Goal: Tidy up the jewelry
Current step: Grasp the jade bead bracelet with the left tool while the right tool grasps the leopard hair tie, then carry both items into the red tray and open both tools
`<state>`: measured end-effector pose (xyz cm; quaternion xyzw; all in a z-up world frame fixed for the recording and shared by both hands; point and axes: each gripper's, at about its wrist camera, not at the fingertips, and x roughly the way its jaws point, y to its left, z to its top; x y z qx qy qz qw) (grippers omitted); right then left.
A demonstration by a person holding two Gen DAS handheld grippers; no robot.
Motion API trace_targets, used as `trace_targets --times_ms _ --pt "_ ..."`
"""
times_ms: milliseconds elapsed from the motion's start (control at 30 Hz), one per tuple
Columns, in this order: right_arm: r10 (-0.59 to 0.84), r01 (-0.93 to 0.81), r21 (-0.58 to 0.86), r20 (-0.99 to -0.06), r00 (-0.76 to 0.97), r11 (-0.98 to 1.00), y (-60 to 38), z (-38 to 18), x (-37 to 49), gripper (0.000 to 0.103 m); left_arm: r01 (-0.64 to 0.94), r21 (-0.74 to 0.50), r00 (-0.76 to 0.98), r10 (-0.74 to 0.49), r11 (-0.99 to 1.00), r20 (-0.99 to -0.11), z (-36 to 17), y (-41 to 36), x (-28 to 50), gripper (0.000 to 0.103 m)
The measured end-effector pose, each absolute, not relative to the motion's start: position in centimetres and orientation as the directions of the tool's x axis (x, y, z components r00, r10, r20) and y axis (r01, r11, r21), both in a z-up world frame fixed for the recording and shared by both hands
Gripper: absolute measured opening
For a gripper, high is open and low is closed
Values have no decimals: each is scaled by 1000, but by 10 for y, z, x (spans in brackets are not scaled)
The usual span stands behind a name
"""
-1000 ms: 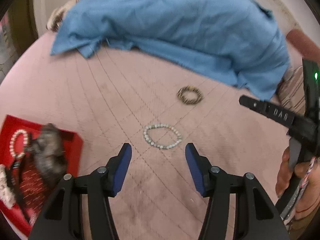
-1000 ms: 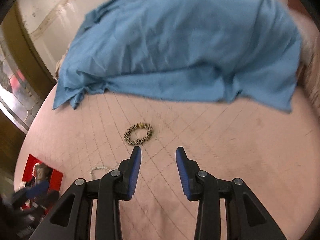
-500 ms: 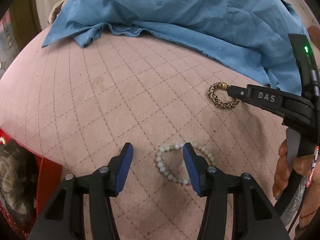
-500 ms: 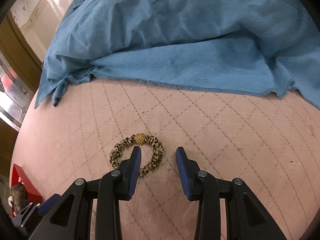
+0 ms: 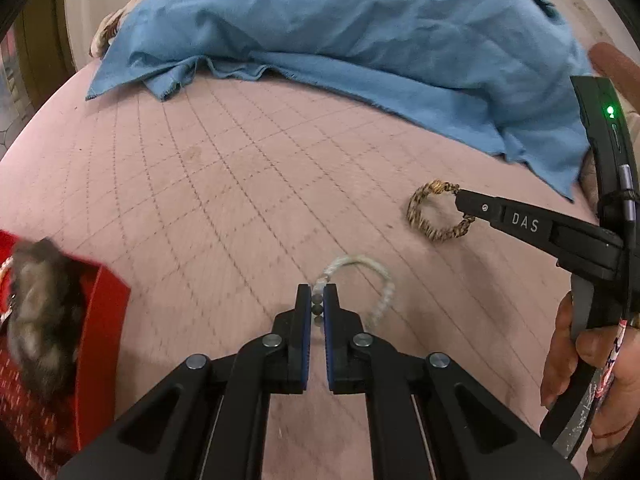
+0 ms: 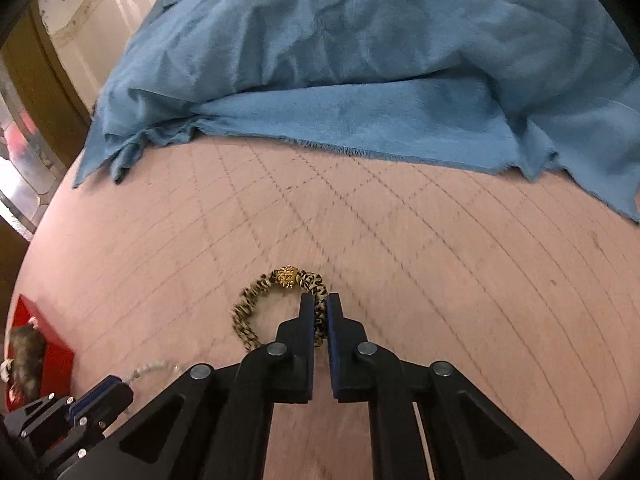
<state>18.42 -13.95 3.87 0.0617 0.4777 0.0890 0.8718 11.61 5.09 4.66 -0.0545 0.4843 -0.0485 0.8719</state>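
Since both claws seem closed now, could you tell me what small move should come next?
Probably lift both slightly: the left claw is shut on the pale bead bracelet, the right claw on the leopard-print bracelet, and the red box sits to the left.

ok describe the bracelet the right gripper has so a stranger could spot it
On the pink quilted surface, just in front of the rumpled blue cloth, the right hand-held gripper is shut on a leopard-print braided bracelet. Its glittery gold ball bead sets it apart from the pale green beaded bracelet nearby.
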Motion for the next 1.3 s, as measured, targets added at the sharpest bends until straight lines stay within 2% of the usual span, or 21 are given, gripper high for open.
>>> trace_targets --times_ms 267,467,633,900,1133,1300 --pt "235 -139 189 -785 574 972 -131 88 125 6 96 -218 578 -233 971 -782 103 53 47 5" --pt "256 -203 166 -758 600 965 -100 128 82 6 143 -207 650 -250 968 -718 153 76 -9 5" --pt "298 -283 151 -742 601 947 -52 154 59 6 113 -206 690 -226 972 -688 175 122 -41 6" --pt "388 -421 155 -738 552 894 38 172 41 6 -49 -144 740 -61 988 -670 167 214 -69 6" --pt "449 -512 178 -758 474 840 130 164 43 6 -212 -208 713 6 955 -701 134 296 -69 6" --pt "473 -544 200 -772 425 815 184 151 53 6 -290 -231 681 30 929 -732 113 326 -65 6"
